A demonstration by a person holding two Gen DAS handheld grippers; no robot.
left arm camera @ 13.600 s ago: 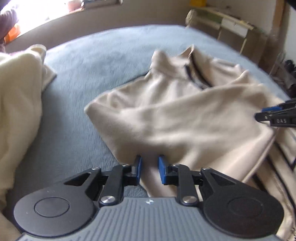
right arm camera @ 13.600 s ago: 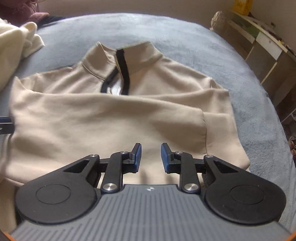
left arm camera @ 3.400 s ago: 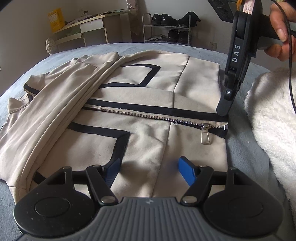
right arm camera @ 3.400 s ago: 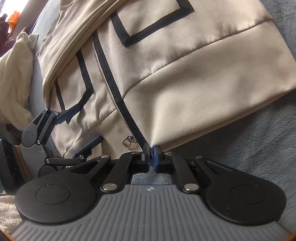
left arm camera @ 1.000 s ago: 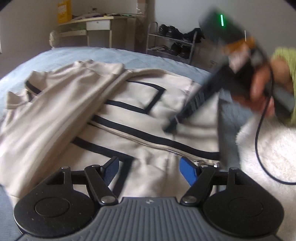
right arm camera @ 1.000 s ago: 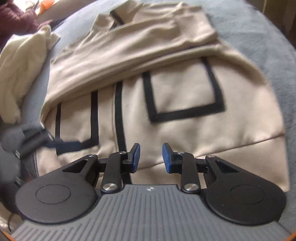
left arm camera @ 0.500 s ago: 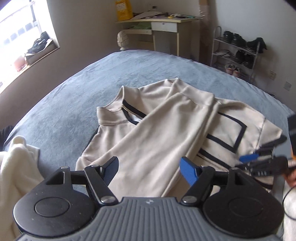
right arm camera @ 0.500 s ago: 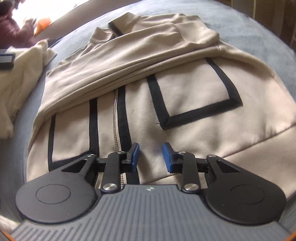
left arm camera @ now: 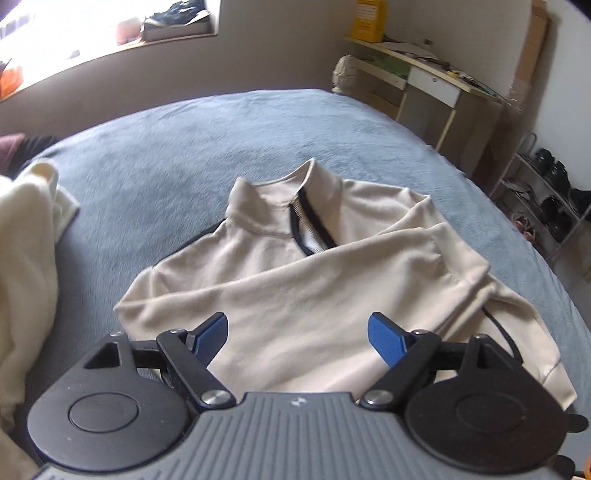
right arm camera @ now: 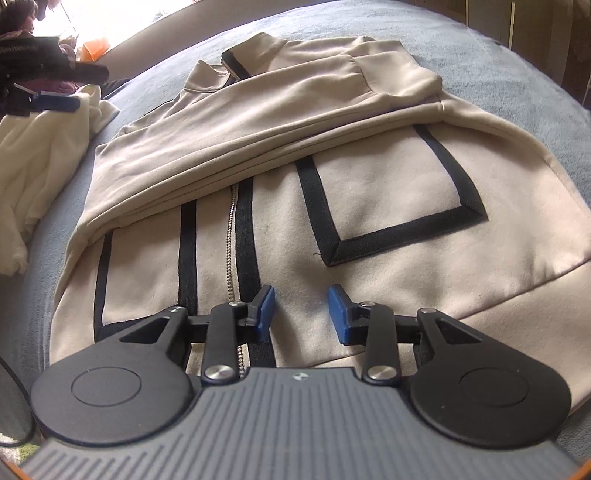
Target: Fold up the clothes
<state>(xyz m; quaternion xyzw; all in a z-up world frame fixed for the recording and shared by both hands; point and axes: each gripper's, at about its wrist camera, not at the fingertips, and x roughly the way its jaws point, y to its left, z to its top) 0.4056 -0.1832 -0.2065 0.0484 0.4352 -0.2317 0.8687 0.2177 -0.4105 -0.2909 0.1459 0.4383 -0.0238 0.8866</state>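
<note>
A beige zip jacket (left arm camera: 295,284) with black trim lies flat on the blue-grey bed, collar at the far end and both sleeves folded across its chest. My left gripper (left arm camera: 297,338) hangs wide open above the sleeve near the jacket's left shoulder, holding nothing. In the right wrist view the same jacket (right arm camera: 369,192) shows its zip, black stripes and square pocket outlines. My right gripper (right arm camera: 301,314) is open just above the hem, beside the zip, with nothing between its blue pads. The left gripper (right arm camera: 48,99) shows at the far left of that view, over the cream garment.
A cream fleece garment (left arm camera: 22,266) is piled at the left of the bed (left arm camera: 166,155). A desk (left arm camera: 424,77) and a shoe rack (left arm camera: 546,192) stand beyond the bed's right side. A window sill (left arm camera: 110,33) runs along the far wall.
The left gripper has swung from the hem side round to the shoulder end of the jacket, still wide open. The right gripper has stayed over the hem and opened a little wider.
</note>
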